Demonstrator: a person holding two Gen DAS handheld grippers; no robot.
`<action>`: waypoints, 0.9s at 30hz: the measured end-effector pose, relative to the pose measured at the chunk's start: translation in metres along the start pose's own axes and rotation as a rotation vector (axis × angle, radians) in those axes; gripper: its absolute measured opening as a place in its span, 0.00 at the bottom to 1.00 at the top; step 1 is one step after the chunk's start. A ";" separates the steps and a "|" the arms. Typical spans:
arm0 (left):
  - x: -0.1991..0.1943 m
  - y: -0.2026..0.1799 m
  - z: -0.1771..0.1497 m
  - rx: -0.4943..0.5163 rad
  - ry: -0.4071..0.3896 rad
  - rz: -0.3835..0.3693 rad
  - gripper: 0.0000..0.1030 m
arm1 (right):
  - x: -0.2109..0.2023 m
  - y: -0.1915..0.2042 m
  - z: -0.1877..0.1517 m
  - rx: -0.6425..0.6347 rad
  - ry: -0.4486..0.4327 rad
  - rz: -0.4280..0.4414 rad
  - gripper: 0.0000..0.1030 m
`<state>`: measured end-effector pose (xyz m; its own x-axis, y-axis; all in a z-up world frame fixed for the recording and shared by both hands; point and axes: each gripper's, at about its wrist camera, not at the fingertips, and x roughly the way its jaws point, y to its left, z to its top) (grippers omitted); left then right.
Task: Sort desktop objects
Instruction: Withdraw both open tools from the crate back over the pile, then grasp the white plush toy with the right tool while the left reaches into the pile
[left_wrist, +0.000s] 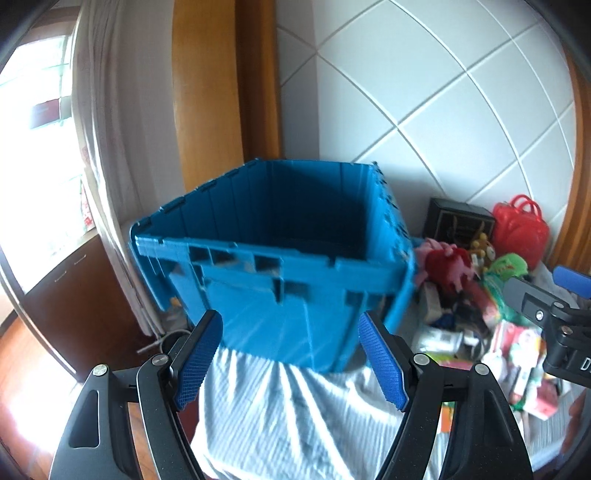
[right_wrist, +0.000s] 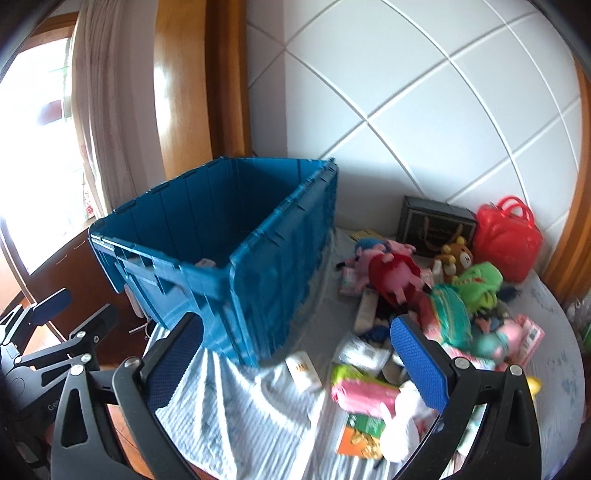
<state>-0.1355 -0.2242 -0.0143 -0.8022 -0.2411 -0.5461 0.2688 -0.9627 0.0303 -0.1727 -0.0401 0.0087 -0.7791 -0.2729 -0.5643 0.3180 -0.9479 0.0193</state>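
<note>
Left gripper (left_wrist: 291, 354) released, nothing gripped, blue crate (left_wrist: 280, 266) just ahead. Right gripper (right_wrist: 299, 365) released too, toy pile (right_wrist: 436, 295) just ahead.

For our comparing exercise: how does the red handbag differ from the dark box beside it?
The red handbag is bright, rounded and has loop handles; the dark box is blackish, square-edged, with none visible. The handbag stands right of the box. Both stand against the white panelled wall.
</note>
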 end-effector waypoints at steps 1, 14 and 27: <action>-0.004 -0.005 -0.006 0.000 0.004 -0.006 0.74 | -0.006 -0.009 -0.009 0.011 0.005 -0.007 1.00; -0.005 -0.085 -0.096 0.056 0.083 -0.109 0.74 | -0.032 -0.122 -0.131 0.179 0.140 -0.158 1.00; 0.048 -0.157 -0.144 0.166 0.186 -0.190 0.74 | -0.006 -0.180 -0.193 0.285 0.218 -0.266 1.00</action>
<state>-0.1397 -0.0670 -0.1659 -0.7145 -0.0435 -0.6982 0.0202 -0.9989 0.0415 -0.1209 0.1637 -0.1512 -0.6722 -0.0014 -0.7404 -0.0633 -0.9962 0.0594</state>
